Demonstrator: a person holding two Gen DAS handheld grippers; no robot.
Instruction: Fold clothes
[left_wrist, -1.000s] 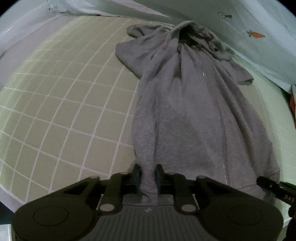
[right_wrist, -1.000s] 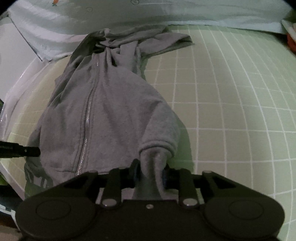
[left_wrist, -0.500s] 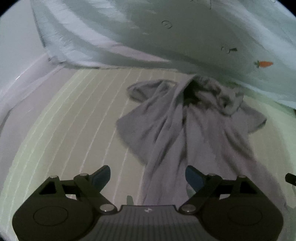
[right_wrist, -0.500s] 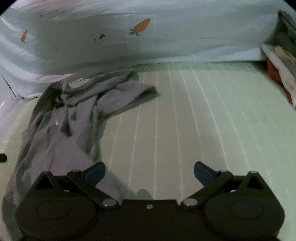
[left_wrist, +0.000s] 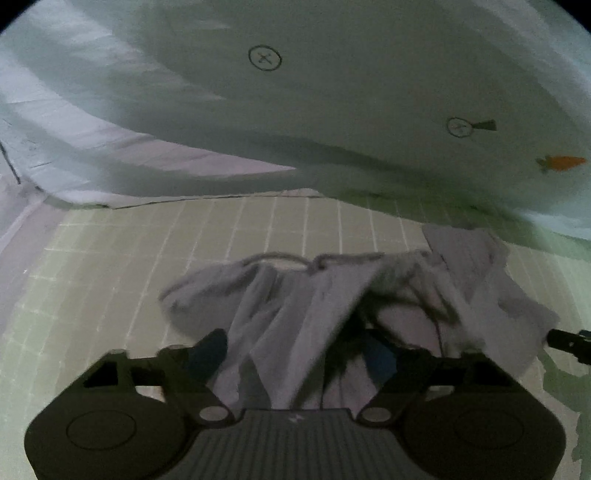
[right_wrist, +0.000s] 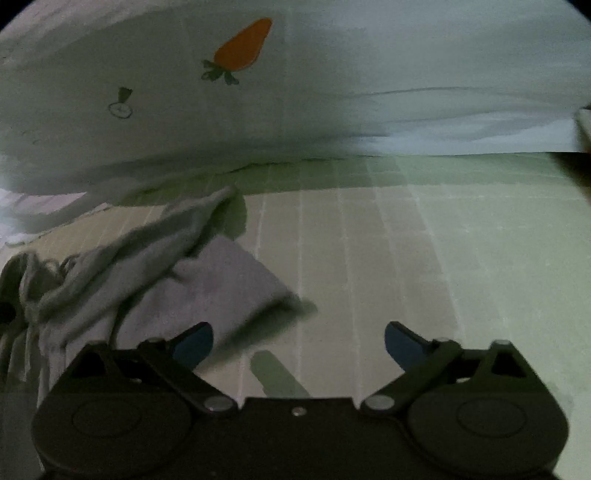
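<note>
A grey zip hoodie lies bunched on the green checked sheet, its hood and sleeves toward the far side. My left gripper is open, its jaws wide apart over the hoodie's upper part, with cloth lying between them. In the right wrist view the hoodie's sleeve lies at the left. My right gripper is open and empty over bare sheet, just right of the sleeve. The tip of the right gripper shows at the left wrist view's right edge.
A pale quilt with carrot prints is heaped along the far side of the bed; it also fills the top of the right wrist view. White bedding lies at the far left.
Both grippers let go of the hoodie's bottom hem, opened wide and moved forward along the garment toward its hood end. The hoodie now lies slack and bunched.
</note>
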